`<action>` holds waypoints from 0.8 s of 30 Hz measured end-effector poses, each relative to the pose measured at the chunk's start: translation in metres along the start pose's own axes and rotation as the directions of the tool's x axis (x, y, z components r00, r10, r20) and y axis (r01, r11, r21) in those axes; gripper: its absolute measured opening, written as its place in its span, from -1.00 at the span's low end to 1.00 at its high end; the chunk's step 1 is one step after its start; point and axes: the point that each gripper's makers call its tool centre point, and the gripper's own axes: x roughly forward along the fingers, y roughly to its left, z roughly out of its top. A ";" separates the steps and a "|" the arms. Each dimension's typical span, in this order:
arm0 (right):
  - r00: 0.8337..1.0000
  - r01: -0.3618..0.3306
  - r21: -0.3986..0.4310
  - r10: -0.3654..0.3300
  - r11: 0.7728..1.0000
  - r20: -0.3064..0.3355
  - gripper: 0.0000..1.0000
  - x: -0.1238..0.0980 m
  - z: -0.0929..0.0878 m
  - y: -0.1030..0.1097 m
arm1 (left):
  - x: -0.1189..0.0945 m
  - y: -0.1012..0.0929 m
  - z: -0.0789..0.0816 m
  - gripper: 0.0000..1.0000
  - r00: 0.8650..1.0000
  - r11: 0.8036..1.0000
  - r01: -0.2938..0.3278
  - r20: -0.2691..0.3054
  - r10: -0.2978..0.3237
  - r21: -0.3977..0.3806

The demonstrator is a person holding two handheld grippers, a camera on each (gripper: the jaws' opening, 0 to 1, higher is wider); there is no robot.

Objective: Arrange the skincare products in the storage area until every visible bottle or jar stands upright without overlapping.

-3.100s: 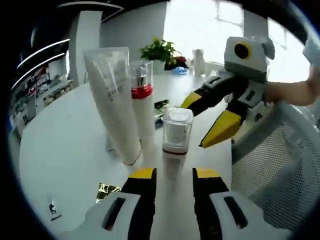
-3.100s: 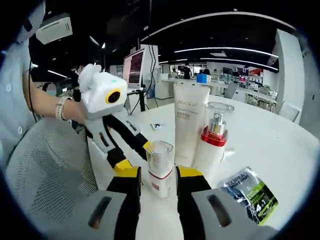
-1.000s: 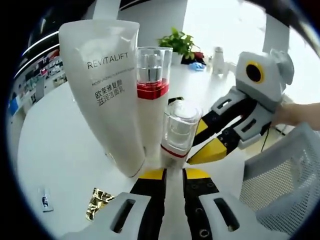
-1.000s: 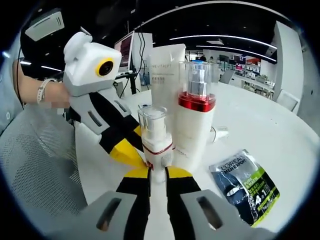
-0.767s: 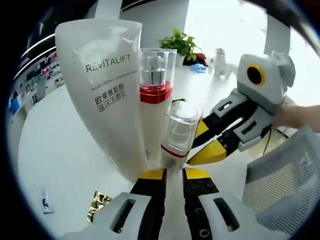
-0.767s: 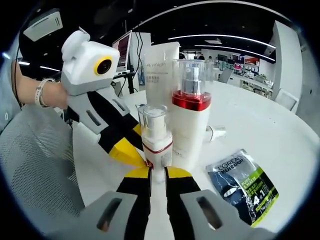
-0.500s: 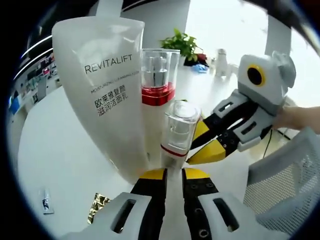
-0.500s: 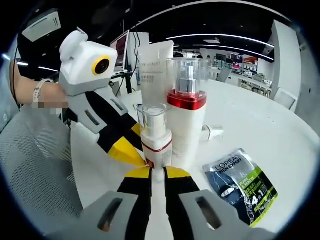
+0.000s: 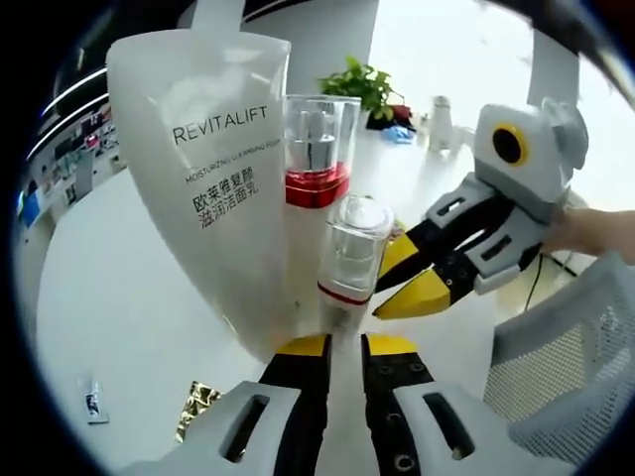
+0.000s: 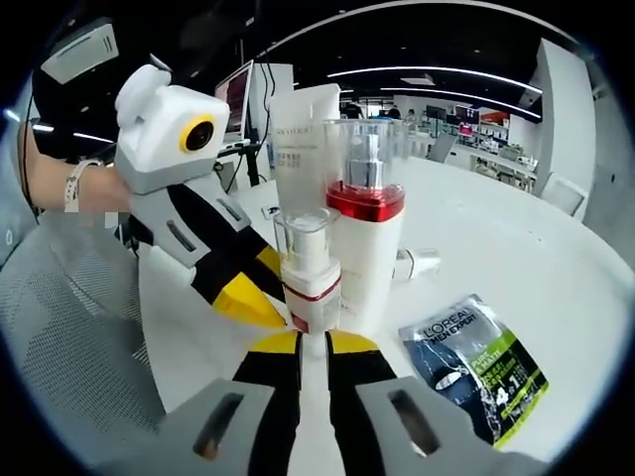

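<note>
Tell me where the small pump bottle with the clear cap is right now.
The small pump bottle stands upright on the white table, just ahead of the right tool, beside the taller red-collared bottle with the Revitalift tube behind.

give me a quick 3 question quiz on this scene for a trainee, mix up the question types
1. True or false: the small pump bottle lies on its side.
2. What word tops the white tube?
3. The dark sachet lies: A) flat on the table B) against the tube C) on the tall red-collared bottle

Key: 1 false, it stands upright between the right gripper and the left gripper. 2 REVITALIFT. 3 A.
</note>
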 end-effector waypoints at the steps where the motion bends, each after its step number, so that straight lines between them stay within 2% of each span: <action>1: 1.000 0.005 -0.001 -0.005 1.000 0.002 -0.82 -0.002 0.001 0.001 | -0.004 0.001 0.001 -0.83 1.000 1.000 -0.002 0.002 0.002 0.004; 14: 0.998 0.054 0.022 -0.054 0.998 0.034 -0.75 -0.026 0.028 0.008 | -0.047 0.014 0.003 -0.74 0.999 0.999 -0.047 0.022 0.046 0.022; 20: 0.996 0.087 0.030 -0.086 0.996 -0.007 -0.63 -0.037 0.039 0.014 | -0.068 0.022 0.002 -0.60 0.997 0.997 -0.075 0.029 0.074 0.026; 24: 0.994 0.105 0.055 -0.105 0.993 -0.012 -0.55 -0.044 0.047 0.016 | -0.082 0.026 0.000 -0.52 0.996 0.996 -0.085 0.030 0.085 0.014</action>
